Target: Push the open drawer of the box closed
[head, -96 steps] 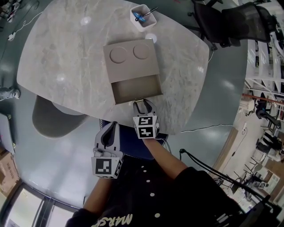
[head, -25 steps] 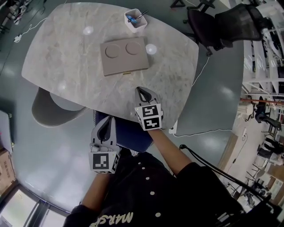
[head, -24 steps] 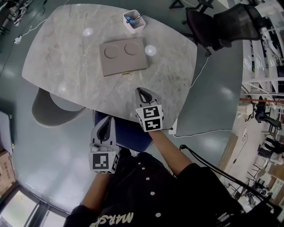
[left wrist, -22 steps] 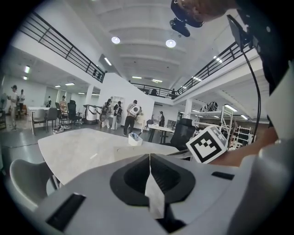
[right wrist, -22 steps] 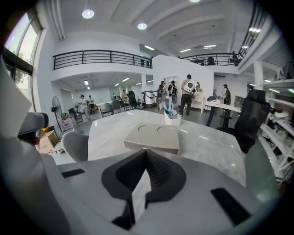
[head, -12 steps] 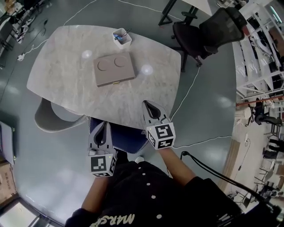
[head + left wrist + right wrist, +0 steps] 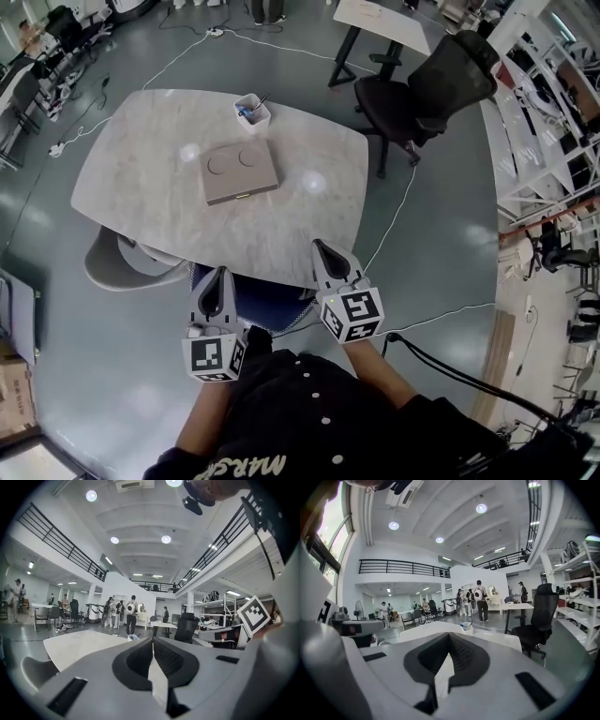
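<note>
Apparently done: the box [image 7: 241, 172] sat mid-table [image 7: 141, 178], drawer front [image 7: 246, 196] flush with the body and facing the person, long axis running across the table. Left gripper [image 7: 221, 273] and right gripper [image 7: 319, 246] both had jaws pressed together on nothing, held near the table's near edge and well apart from the box. It lay ahead of both, up-left of the right one and slightly right of the left; neither looked clearly nearer. Pen cup [image 7: 251, 111] stood just beyond it.
</note>
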The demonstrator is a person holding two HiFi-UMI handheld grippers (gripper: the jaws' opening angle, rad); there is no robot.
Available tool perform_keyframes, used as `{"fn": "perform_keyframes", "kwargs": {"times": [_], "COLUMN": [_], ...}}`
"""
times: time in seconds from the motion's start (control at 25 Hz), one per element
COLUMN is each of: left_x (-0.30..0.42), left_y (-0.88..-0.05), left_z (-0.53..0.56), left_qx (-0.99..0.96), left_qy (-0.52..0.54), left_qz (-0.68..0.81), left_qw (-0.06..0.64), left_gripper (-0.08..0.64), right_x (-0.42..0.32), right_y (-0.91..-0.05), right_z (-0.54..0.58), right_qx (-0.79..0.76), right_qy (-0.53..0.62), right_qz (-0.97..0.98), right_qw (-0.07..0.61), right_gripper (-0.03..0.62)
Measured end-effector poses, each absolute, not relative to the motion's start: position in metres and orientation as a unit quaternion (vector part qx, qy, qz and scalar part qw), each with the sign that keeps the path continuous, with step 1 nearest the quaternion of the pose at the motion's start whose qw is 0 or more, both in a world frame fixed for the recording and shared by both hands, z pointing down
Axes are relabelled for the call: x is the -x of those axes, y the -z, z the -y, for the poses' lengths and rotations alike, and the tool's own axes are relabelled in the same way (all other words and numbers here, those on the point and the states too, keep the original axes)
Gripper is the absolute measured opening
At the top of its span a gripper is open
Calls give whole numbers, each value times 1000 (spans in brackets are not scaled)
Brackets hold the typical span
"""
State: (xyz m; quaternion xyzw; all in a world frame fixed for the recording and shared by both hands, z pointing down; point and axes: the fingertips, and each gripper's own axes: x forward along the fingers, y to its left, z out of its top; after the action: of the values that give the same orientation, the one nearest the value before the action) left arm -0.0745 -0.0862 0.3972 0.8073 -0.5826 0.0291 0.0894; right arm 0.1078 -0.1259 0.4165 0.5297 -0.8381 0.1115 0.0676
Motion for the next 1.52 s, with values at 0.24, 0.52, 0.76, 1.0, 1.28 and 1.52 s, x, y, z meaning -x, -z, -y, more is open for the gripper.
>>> {"fn": "perform_keyframes", "kwargs": {"times": [0.24,0.52,0.76,1.0,1.28,1.52], "left_x": [69,62,58,65,67,65], "left_y": [-379,-367,-351,-349,-343,-336], "left_z": [73,56,34,18,7,0], "left_qx": [-800,-799,-800,-796,-795,-798], "left_qy": [-27,-29,-28,-31,-27,-26], "left_qz": [593,594,594,602,604,601], "left_qw": [85,91,74,61,43,31], "left_gripper": [17,17,17,17,17,17], "right_x": [-116,-128,-133,-138,-142,-139], "right_y": [-383,-378,-363,-363,-358,-345], "right_z": [103,82,59,43,32,26], "right_qx": [-533,-543,-547,-553,-554,-548], "right_qy": [-85,-84,-72,-58,-50,-44], "right_qz": [841,835,834,831,831,835], "right_qw": [39,23,9,12,5,-5], "right_gripper": [-3,-3,-3,-3,-3,-3]}}
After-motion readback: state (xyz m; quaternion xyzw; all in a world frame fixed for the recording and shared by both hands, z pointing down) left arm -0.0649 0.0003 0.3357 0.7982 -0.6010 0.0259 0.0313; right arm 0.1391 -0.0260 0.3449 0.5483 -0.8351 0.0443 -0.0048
